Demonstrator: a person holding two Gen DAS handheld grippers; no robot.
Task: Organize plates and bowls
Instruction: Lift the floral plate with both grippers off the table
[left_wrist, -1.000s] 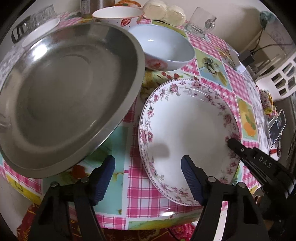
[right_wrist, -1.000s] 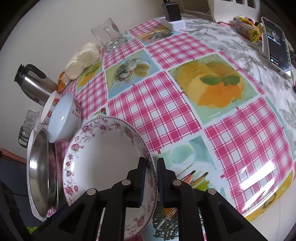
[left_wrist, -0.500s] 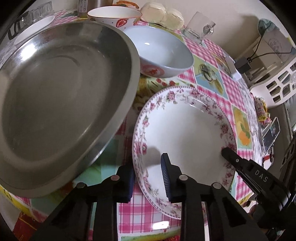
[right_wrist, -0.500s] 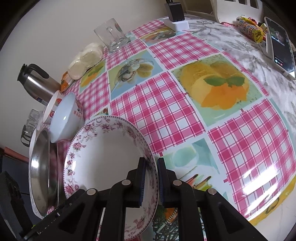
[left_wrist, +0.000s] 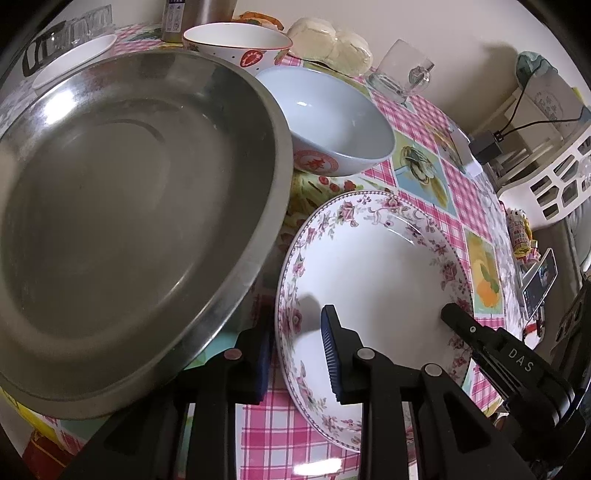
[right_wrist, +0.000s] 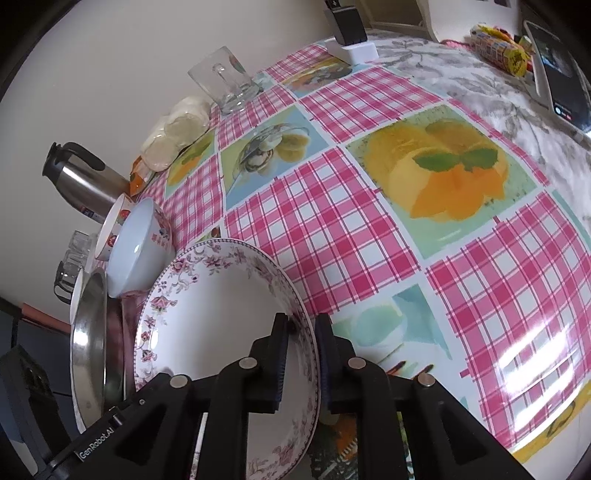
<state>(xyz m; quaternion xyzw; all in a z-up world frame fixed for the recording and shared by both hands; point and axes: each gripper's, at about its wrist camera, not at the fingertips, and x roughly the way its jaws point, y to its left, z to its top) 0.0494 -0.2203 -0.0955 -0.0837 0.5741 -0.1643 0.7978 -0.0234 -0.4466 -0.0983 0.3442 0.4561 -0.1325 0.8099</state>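
the floral plate (left_wrist: 373, 280) sits lower right of centre in the left wrist view, on the checked cloth (right_wrist: 332, 221), and both claws have it by the rim. the left gripper (left_wrist: 295, 347) straddles the plate's near left edge: one blue pad lies inside the plate, the other outside and below the rim, mostly hidden behind it, the two drawn in close on the rim. the right gripper (right_wrist: 301, 354) has its jaws just opening slightly, yet in the right wrist view both pads sit against either face of the plate's right rim, pinching it

writing: "das" reads in white on the right gripper's black body at lower right of the left wrist view; "genrobot.ai" reads on the black casing at lower left of the right wrist view. the blue bowl (left_wrist: 332, 122) carries a red round emblem with a character too small to read. the strawberry bowl (left_wrist: 236, 46) behind it shows red berries. the flask (right_wrist: 79, 181) has a label, illegible

the steel pan (left_wrist: 122, 206) fills the left of the left wrist view, its near rim cut by the frame and covering part of the blue bowl. the phone (right_wrist: 557, 62) at upper right is cut off. a glass mug (right_wrist: 225, 79) stands at the cloth's far edge
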